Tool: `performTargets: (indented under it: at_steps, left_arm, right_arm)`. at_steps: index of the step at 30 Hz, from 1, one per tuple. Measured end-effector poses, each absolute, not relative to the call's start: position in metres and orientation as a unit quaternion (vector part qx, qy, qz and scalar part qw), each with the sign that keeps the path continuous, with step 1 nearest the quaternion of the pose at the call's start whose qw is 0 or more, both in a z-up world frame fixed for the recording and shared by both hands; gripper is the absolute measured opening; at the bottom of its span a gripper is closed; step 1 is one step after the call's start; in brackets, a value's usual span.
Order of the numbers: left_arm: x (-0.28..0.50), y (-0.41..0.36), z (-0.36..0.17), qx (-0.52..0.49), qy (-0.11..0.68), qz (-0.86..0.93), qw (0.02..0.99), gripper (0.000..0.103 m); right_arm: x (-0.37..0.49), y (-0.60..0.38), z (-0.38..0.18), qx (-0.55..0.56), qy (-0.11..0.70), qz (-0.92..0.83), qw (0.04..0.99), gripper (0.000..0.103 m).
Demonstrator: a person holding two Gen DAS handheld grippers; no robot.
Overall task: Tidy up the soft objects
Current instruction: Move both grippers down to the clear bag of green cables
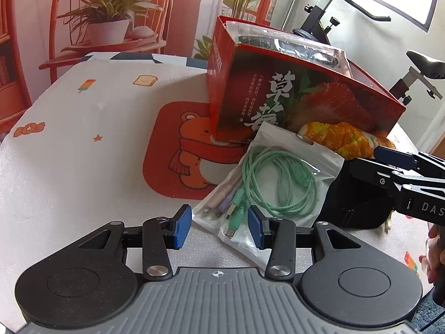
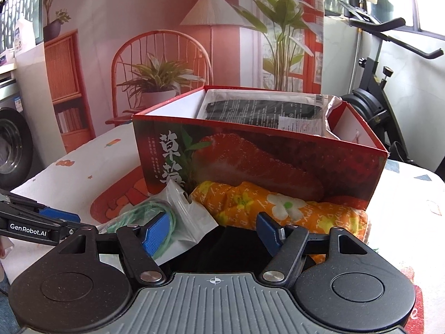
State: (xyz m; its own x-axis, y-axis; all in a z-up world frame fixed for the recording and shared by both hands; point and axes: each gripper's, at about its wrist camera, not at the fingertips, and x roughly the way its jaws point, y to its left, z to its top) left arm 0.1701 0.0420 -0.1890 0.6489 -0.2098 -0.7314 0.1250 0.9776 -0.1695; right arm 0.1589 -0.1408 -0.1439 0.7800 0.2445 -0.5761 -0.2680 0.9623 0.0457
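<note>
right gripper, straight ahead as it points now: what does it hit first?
Probably the black soft item lying between the right gripper's open jaws, then the orange floral bundle and the red box behind it.

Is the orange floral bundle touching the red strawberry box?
Touching. In the right wrist view the orange floral bundle lies pressed against the front wall of the red strawberry box, with no gap showing between them; the left wrist view agrees.

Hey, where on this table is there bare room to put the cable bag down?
Free: the white tablecloth left of the bear mat, and the mat's near half. Crowded: in front of the red box, where the cable bag, orange cloth and black item bunch together.
</note>
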Motion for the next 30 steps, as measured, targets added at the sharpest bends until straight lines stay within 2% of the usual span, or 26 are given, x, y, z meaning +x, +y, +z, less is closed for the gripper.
performTargets:
  at_steps: [23, 24, 25, 27, 30]
  left_arm:
    - [0.174, 0.036, -0.204, -0.058, 0.417, -0.103, 0.901, 0.048]
    - [0.175, 0.035, -0.204, -0.058, 0.416, -0.106, 0.901, 0.048]
    - [0.176, 0.034, -0.204, -0.059, 0.416, -0.108, 0.901, 0.046]
    - [0.178, 0.033, -0.204, -0.061, 0.413, -0.118, 0.901, 0.039]
    - [0.181, 0.029, -0.204, -0.058, 0.412, -0.120, 0.901, 0.038]
  right_arm:
    - [0.194, -0.124, -0.167, -0.041, 0.332, 0.152, 0.930, 0.070]
    - [0.194, -0.123, -0.167, -0.041, 0.333, 0.155, 0.929, 0.065]
    - [0.193, -0.124, -0.167, -0.040, 0.335, 0.157, 0.928, 0.054]
    - [0.193, -0.125, -0.169, -0.037, 0.343, 0.158, 0.925, 0.041]
    - [0.190, -0.129, -0.170, -0.024, 0.352, 0.163, 0.921, 0.028]
